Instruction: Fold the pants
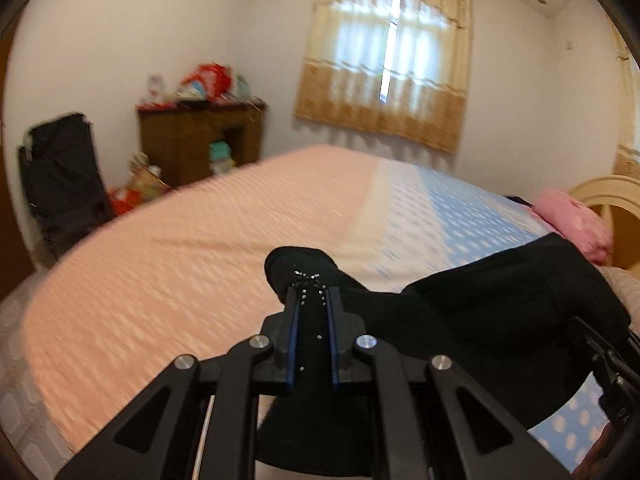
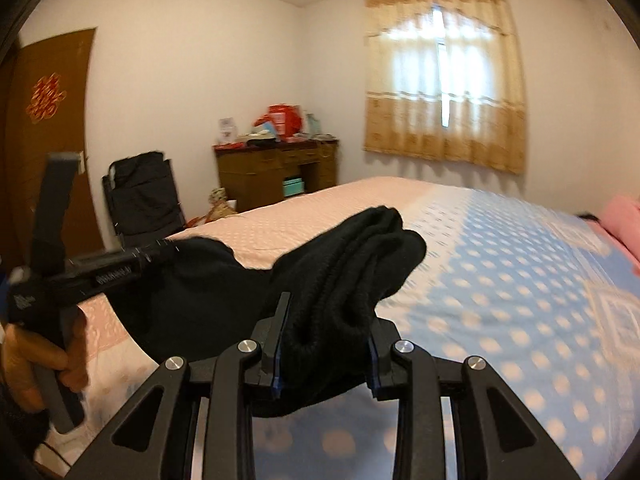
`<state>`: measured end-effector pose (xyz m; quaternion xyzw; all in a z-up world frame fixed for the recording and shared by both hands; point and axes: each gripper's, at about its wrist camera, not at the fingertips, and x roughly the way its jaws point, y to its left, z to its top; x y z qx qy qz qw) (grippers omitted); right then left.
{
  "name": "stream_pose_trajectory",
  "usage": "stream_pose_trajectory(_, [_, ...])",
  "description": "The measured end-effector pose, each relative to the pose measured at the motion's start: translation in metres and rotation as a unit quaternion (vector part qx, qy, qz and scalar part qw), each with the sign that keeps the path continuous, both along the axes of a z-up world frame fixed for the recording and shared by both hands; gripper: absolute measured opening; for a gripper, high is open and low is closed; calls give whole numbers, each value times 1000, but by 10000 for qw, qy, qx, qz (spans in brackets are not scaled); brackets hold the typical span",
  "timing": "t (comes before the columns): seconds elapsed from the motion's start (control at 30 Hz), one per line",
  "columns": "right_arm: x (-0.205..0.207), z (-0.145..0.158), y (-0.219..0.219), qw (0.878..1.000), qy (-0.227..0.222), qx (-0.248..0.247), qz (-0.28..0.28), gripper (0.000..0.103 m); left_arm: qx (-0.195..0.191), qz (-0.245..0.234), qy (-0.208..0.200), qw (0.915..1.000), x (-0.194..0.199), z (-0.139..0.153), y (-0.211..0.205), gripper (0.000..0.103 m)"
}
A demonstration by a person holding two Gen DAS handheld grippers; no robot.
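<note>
Nearest the lens in the left wrist view, the left gripper (image 1: 312, 300) is clamped tight on a thin edge of the black pants (image 1: 500, 300), cloth bunching just past its tips. In the right wrist view, the right gripper (image 2: 326, 320) is closed around a thick, rolled bundle of the same pants (image 2: 352, 264). The garment hangs stretched between the two tools, lifted above the bed (image 1: 180, 280).

The bedspread is pink at one end and blue with pale dots at the other. A pink pillow (image 1: 572, 220) lies against a cream headboard (image 1: 608, 196), clear only from the left wrist. Only the right wrist view shows the person's hand (image 2: 36, 364) wrapped around the left tool's handle, and a brown door (image 2: 52, 140) with a red emblem.

Beyond the bed, a dark bag or chair (image 2: 140, 196), too blurred to tell which, stands by the white wall. Next to it is a wooden desk (image 2: 276, 172), its top crowded with red packages and its open recess holding a teal box (image 2: 292, 186). Farthest back, a beige curtain (image 2: 444, 76) covers a bright window.
</note>
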<state>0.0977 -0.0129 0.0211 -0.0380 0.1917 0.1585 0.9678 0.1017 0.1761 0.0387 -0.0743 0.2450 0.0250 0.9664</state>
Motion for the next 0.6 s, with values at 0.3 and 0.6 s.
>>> stream_pose_trajectory(0.3, [100, -110, 2, 9806, 1819, -731, -76, 49, 665, 983, 1091, 9869, 28, -77, 18, 21])
stream_pose_trajectory(0.6, [70, -72, -42, 9895, 1306, 51, -625, 62, 393, 1516, 1227, 9800, 5, -88, 58, 49])
